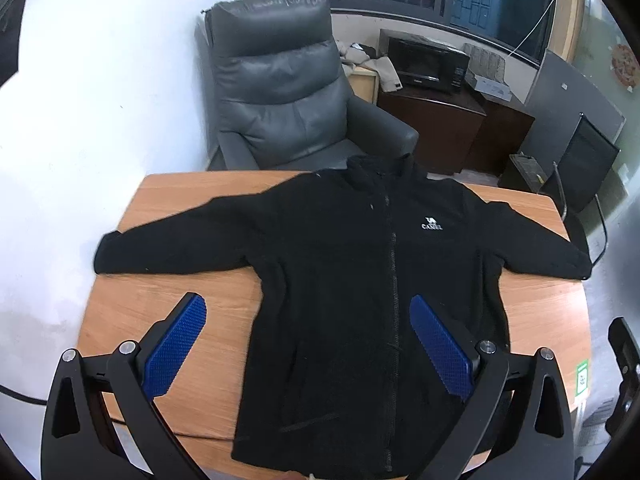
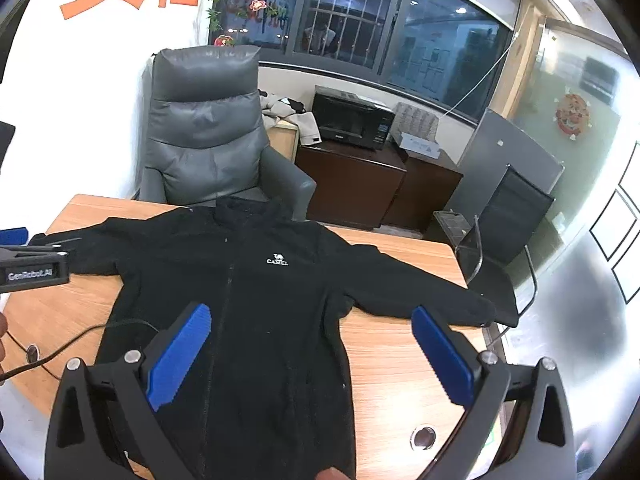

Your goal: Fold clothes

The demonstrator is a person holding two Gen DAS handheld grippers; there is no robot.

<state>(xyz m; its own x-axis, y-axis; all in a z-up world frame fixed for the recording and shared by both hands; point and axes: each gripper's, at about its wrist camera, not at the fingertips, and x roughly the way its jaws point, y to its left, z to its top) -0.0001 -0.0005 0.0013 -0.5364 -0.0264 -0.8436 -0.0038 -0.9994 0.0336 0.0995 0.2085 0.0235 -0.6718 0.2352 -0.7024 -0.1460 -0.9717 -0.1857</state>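
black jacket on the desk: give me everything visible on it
The black jacket looks like fleece, with a stand collar, a zip closed down the front and a white CAMEL chest logo. It lies flat, front up, unfolded on the wooden table, sleeves spread to both sides, cuffs reaching the table edges. Neither open gripper touches it.

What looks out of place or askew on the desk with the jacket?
Little stands out. The black jacket lies flat and zipped on the wooden desk, but both sleeve cuffs overhang the desk edges. Both grippers hover open.
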